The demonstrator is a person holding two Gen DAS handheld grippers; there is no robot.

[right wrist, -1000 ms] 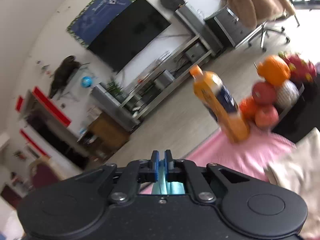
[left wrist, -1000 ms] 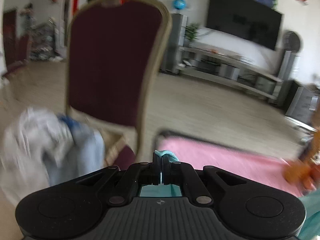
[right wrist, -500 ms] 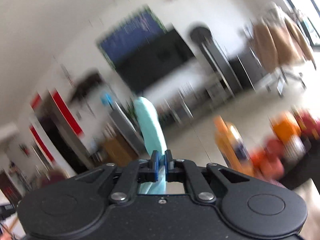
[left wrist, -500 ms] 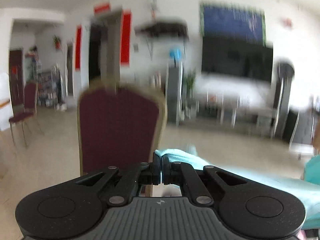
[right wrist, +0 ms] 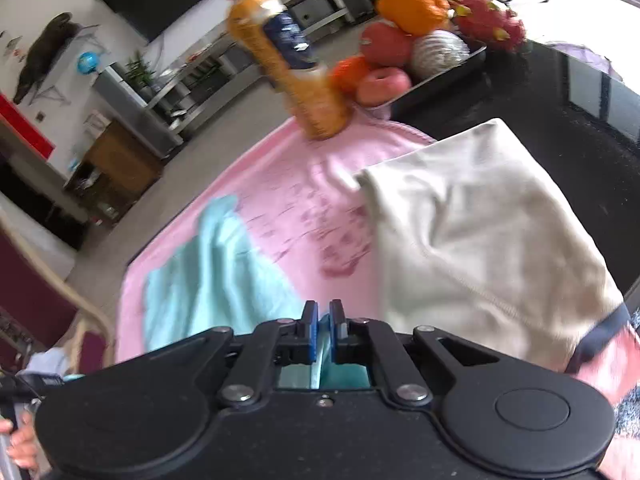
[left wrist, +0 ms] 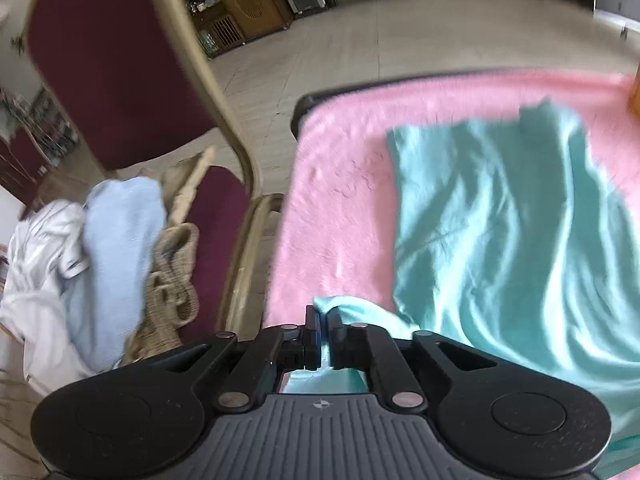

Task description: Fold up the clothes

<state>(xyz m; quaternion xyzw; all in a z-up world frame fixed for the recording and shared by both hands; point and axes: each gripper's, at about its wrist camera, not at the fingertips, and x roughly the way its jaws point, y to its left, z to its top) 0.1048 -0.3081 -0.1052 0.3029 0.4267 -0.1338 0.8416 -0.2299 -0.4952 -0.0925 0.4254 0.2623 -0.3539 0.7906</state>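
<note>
the left gripper [left wrist: 325, 334] has just been opening, teal fabric loose between its jaws; the right gripper [right wrist: 324, 330] pinches the teal garment [left wrist: 504, 224], spread on the pink blanket [left wrist: 340, 184]. laying out looks finished; folding likely needs a fresh edge grip. only the right view shows the beige garment [right wrist: 480, 224] and juice bottle [right wrist: 292, 68].

teal garment [left wrist: 500, 216]: near edge hidden behind the left gripper's body; right side cut off by the frame edge.
cream cloth [right wrist: 476, 232]: lower right corner runs out of frame.
orange bottle [right wrist: 288, 64]: motion-blurred, label unreadable.
chair [left wrist: 108, 60]: top of backrest cut off by the frame.
clothes pile [left wrist: 80, 248]: blurred; separate items cannot be counted.
hand [right wrist: 18, 440]: only fingertips visible at the left frame edge.
</note>
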